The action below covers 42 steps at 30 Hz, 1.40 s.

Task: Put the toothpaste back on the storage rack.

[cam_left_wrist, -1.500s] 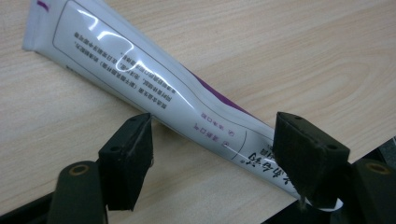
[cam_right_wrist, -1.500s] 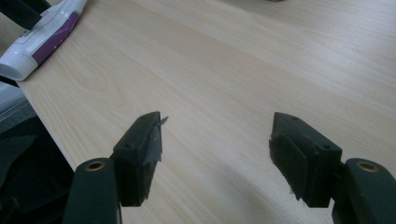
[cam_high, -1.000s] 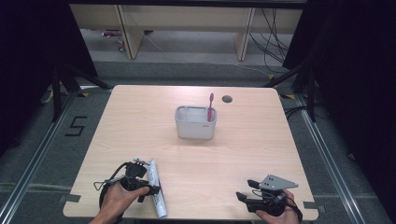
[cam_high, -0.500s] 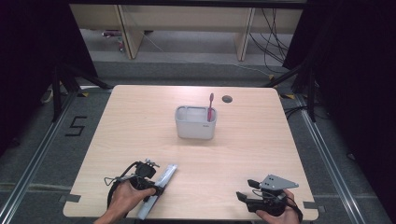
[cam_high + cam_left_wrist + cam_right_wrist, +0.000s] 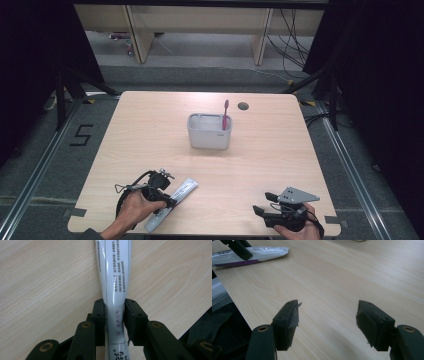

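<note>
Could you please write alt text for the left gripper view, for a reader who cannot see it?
The left gripper has just closed its two black jaws on a white toothpaste tube, whose sides pinch in between the pads. The tube, printed with small text, runs from the bottom of the picture to the top across a light wooden table.

White tube (image 5: 113, 285) with purple print, pink toothbrush (image 5: 225, 114), black tongs (image 5: 114, 315)

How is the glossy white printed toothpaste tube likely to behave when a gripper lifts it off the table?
The glossy white printed toothpaste tube will probably dent: it pinches in between the left gripper pads. Its shiny skin may slip. Its flat crimped end should stop rolling.
</note>
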Each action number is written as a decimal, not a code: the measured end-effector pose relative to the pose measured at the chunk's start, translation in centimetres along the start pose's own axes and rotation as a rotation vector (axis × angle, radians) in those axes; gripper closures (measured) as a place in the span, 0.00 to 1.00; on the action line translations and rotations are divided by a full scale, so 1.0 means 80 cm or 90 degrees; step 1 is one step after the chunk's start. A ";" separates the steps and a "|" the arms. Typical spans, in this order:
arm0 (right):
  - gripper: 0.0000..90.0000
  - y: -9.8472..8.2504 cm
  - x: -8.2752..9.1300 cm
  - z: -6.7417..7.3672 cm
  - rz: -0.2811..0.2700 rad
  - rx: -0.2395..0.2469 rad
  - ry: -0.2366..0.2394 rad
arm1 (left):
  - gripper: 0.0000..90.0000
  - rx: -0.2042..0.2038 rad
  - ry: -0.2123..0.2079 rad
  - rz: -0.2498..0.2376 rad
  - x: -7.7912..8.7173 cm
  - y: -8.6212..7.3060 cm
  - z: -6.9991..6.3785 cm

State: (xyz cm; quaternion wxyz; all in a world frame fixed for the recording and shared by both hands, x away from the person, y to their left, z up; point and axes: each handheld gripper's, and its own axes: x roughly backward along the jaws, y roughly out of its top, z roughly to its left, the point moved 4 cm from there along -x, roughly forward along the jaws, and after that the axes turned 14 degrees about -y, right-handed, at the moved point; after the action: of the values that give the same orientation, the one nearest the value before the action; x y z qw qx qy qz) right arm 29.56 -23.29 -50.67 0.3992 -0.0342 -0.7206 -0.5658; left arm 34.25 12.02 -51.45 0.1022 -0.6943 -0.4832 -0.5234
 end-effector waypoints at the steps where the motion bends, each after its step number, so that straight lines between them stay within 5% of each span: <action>1: 0.39 0.000 0.000 0.000 0.000 0.000 0.000 | 0.79 -0.006 -0.002 0.008 0.000 0.001 0.000; 12: 0.39 0.000 -0.001 0.001 0.000 -0.006 0.007 | 0.81 -0.025 -0.009 0.065 -0.002 0.007 -0.002; 13: 0.39 0.000 -0.001 0.001 0.000 -0.003 0.003 | 0.82 -0.011 -0.008 0.067 -0.002 0.007 -0.004; 14: 0.39 0.000 0.000 0.000 0.001 -0.002 -0.002 | 0.82 -0.032 -0.006 0.074 -0.002 0.008 -0.002; 16: 0.39 0.000 0.000 0.000 0.001 -0.002 -0.001 | 0.82 -0.021 -0.007 0.083 -0.003 0.009 -0.005; 17: 0.39 0.000 0.000 0.000 0.000 -0.002 -0.002 | 0.82 -0.041 -0.003 0.088 -0.003 0.010 -0.003; 26: 0.39 0.000 0.000 0.000 0.000 0.000 0.000 | 0.82 -0.075 0.022 0.134 -0.010 0.013 -0.010; 42: 0.39 -0.001 0.000 0.002 0.005 -0.007 0.004 | 0.82 -0.090 0.027 0.185 -0.020 0.019 -0.010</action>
State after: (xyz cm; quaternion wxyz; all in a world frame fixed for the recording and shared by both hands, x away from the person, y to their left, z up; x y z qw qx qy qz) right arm 29.46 -23.17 -50.72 0.4032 -0.0377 -0.7162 -0.5683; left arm 34.95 9.81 -51.89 0.1380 -0.7510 -0.3377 -0.5504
